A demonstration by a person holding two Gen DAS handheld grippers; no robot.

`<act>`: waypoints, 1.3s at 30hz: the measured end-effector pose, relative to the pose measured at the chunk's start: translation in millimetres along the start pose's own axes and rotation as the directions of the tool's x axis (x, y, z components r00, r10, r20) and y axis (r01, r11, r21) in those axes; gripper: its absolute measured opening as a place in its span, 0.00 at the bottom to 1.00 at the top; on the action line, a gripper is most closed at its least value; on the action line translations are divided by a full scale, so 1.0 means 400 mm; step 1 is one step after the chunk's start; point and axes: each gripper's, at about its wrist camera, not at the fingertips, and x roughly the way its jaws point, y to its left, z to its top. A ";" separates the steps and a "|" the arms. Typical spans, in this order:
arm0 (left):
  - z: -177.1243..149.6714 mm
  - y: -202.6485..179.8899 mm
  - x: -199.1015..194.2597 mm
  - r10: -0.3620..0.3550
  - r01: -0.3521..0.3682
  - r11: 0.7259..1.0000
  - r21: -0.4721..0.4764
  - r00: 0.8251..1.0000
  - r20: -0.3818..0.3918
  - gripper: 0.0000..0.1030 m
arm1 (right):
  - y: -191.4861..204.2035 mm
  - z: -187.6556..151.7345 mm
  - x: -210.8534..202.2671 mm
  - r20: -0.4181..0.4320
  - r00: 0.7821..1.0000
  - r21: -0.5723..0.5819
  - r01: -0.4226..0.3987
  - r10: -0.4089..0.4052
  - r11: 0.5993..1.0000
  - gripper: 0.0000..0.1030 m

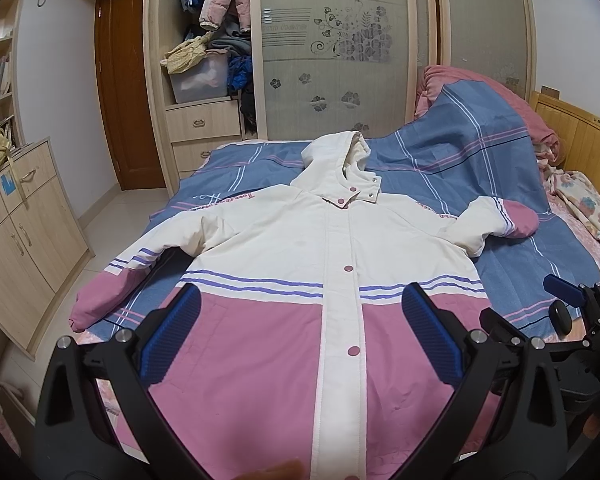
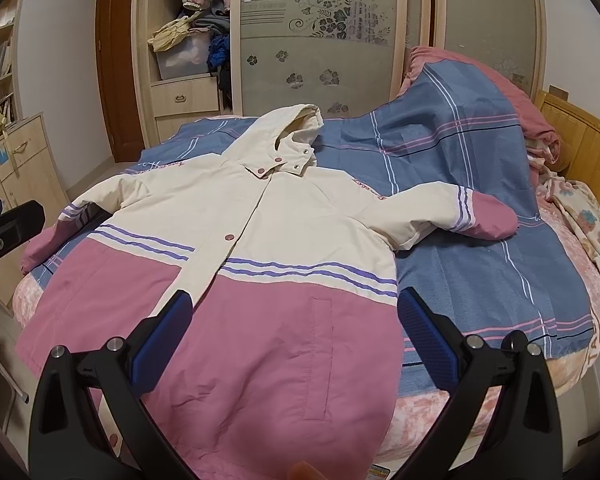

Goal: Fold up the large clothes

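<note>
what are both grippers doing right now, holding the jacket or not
Left gripper: open, holding nothing, above the jacket.
Right gripper: open, holding nothing, above the jacket's pink hem.

- Even, soft indoor light in both wrist views, no harsh glare.
- Faint shadow sits under the jacket's [image 1: 300,248] left sleeve [image 1: 112,280].
- Frosted wardrobe door [image 2: 320,40] shows a mild sheen.
- Fisheye bends the door frames, corners go black.
- A blurred, out-of-focus fingertip [image 1: 276,470] at the bottom edge; the bed beyond stays sharp.
</note>
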 end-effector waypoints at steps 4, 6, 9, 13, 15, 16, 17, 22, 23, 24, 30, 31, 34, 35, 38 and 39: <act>0.001 0.000 0.000 0.000 0.000 1.000 0.001 1.000 -0.001 0.98 | 0.000 0.001 -0.003 0.001 1.000 -0.003 -0.002 0.002 1.000 0.99; 0.000 0.000 0.000 0.002 -0.002 1.000 0.002 1.000 -0.002 0.98 | -0.001 0.001 -0.005 0.016 1.000 0.003 -0.006 0.006 1.000 0.99; 0.002 0.005 -0.003 0.012 -0.012 1.000 -0.003 1.000 -0.003 0.98 | -0.001 0.000 -0.007 0.045 0.999 0.010 -0.011 0.010 1.000 0.99; 0.003 0.013 0.008 0.010 -0.010 1.000 -0.015 1.000 -0.020 0.98 | -0.005 -0.003 0.003 0.002 1.000 -0.006 0.011 -0.011 1.000 0.99; 0.004 0.008 0.016 0.014 -0.014 1.000 -0.010 1.000 -0.025 0.98 | -0.015 -0.006 0.018 -0.065 0.997 -0.040 0.034 -0.036 0.999 0.99; 0.005 0.006 0.018 0.014 -0.014 1.000 -0.007 1.000 -0.025 0.98 | -0.018 -0.007 0.019 -0.072 0.997 -0.041 0.035 -0.038 0.999 0.99; 0.003 0.000 0.021 0.012 -0.013 1.000 -0.005 1.000 -0.026 0.98 | -0.022 -0.007 0.022 -0.081 0.996 -0.041 0.037 -0.040 0.998 0.99; 0.002 -0.017 0.038 0.010 -0.010 1.000 0.005 0.999 -0.036 0.98 | -0.038 -0.012 0.030 -0.094 0.995 -0.017 0.027 -0.028 0.999 0.99; 0.003 -0.019 0.041 0.009 -0.009 1.000 0.006 0.999 -0.037 0.98 | -0.039 -0.014 0.032 -0.088 0.996 -0.011 0.025 -0.026 1.000 0.99; 0.003 -0.020 0.041 0.008 -0.008 1.000 0.006 0.999 -0.037 0.98 | -0.040 -0.015 0.033 -0.085 0.996 -0.009 0.026 -0.027 1.000 0.99; -0.004 -0.028 0.054 0.010 -0.010 1.000 0.010 0.999 -0.044 0.98 | -0.049 -0.019 0.047 -0.096 0.995 0.015 0.011 -0.009 1.000 0.99; -0.004 -0.030 0.060 -0.001 0.002 1.000 0.009 0.999 -0.050 0.98 | -0.055 -0.018 0.051 -0.101 0.995 0.022 0.008 -0.006 1.000 0.99; -0.012 -0.031 0.098 -0.096 0.095 0.995 -0.017 0.988 -0.117 0.98 | -0.130 -0.002 0.059 -0.088 0.996 0.067 -0.015 0.020 0.998 0.99; -0.018 -0.031 0.115 -0.134 0.130 0.991 -0.033 0.980 -0.149 0.98 | -0.185 0.007 0.064 -0.082 0.996 0.108 -0.008 0.017 0.994 0.99; -0.046 -0.036 0.168 -0.227 0.212 0.973 -0.089 0.948 -0.221 0.98 | -0.404 0.019 0.094 -0.091 0.996 0.341 0.025 0.007 0.940 0.99; -0.053 -0.042 0.178 -0.235 0.218 0.971 -0.096 0.945 -0.228 0.98 | -0.494 0.014 0.108 -0.089 0.996 0.443 0.020 0.021 0.896 0.99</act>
